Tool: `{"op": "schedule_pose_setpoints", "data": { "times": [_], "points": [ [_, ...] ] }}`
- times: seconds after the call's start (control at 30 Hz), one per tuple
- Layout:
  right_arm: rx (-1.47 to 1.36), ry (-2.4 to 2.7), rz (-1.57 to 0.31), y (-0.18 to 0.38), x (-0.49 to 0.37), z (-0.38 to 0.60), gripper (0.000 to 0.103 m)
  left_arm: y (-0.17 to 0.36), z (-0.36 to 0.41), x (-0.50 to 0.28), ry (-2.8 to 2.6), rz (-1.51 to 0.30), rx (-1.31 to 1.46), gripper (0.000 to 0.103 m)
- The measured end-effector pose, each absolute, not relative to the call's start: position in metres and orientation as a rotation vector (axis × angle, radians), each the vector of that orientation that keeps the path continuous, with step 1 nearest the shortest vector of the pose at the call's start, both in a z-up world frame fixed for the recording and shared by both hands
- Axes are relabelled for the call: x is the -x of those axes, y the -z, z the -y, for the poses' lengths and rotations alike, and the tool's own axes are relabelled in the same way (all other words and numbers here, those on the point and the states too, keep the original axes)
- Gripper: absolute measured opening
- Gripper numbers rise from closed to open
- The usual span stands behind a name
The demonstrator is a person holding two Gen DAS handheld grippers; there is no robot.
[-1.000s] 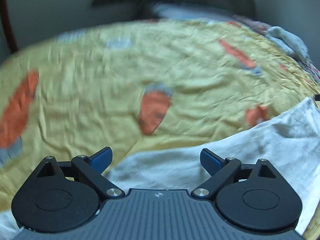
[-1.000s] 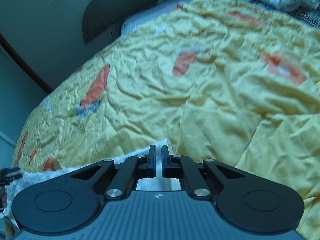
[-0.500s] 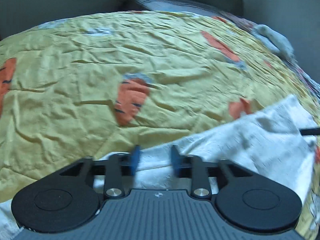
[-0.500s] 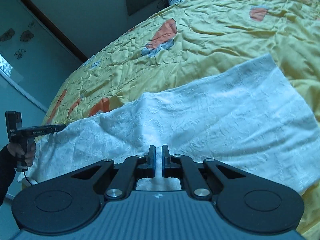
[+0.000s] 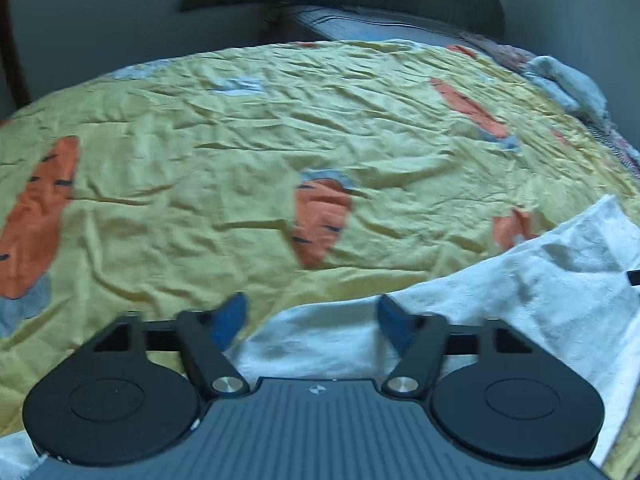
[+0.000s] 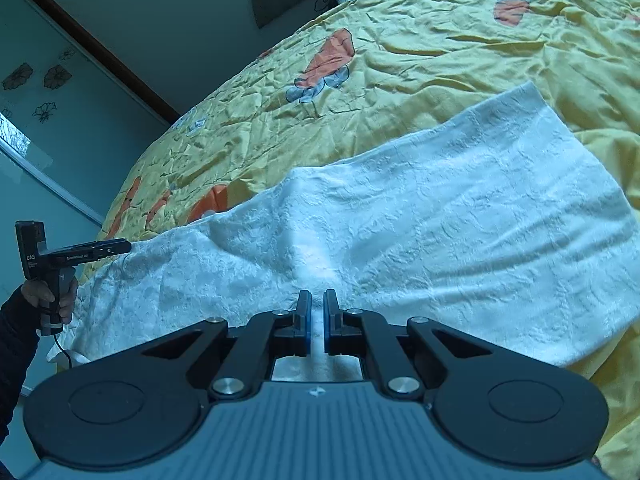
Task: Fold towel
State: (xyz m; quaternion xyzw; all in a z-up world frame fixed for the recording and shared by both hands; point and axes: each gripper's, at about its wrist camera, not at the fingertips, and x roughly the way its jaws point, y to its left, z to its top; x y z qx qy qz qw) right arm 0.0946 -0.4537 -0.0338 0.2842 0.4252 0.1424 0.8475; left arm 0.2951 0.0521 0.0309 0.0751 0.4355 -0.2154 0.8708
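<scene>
A white textured towel lies spread in a long strip across the yellow bedspread. My right gripper is shut on the towel's near edge, and a ridge of cloth rises from the pinch. In the left wrist view my left gripper stands open just above the towel, its blue pads wide apart with nothing between them. The right wrist view also shows the left gripper at the towel's far left end, held by a hand; its jaws are too small to read there.
The bedspread is wrinkled, with orange carrot prints. A pillow and a dark headboard lie at the far end. Crumpled pale cloth sits at the bed's far right. A wall with a glass panel stands to the left.
The left gripper's fingers, half narrowed half a second ago, have spread wide again. The right gripper stays shut on the towel; its view swung from bare bedspread onto the spread towel.
</scene>
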Motion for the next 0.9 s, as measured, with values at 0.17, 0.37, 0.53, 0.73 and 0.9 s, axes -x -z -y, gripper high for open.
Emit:
{"op": "schedule_pose_setpoints", "data": {
  "times": [0.17,0.37,0.53,0.73,0.9],
  "points": [
    [-0.626,-0.296,-0.907,0.043,-0.096,0.455,0.004,-0.017,-0.045,-0.295,0.517,-0.949,-0.167,0.076],
    [-0.668,-0.304,-0.892,0.048,-0.094,0.459,0.004,-0.015,-0.033,-0.299,0.517,-0.922,-0.237,0.025],
    [-0.666,-0.307,-0.88,0.048,-0.093,0.459,0.004,-0.019,-0.031,-0.289,0.489,-0.869,-0.329,0.008],
    [-0.673,-0.317,-0.867,0.05,-0.09,0.46,0.004,-0.036,-0.04,-0.287,0.409,-0.787,-0.281,0.004],
    [-0.718,-0.315,-0.849,0.054,-0.087,0.463,0.004,-0.017,-0.041,-0.293,0.391,-0.859,-0.241,0.006]
  ]
}}
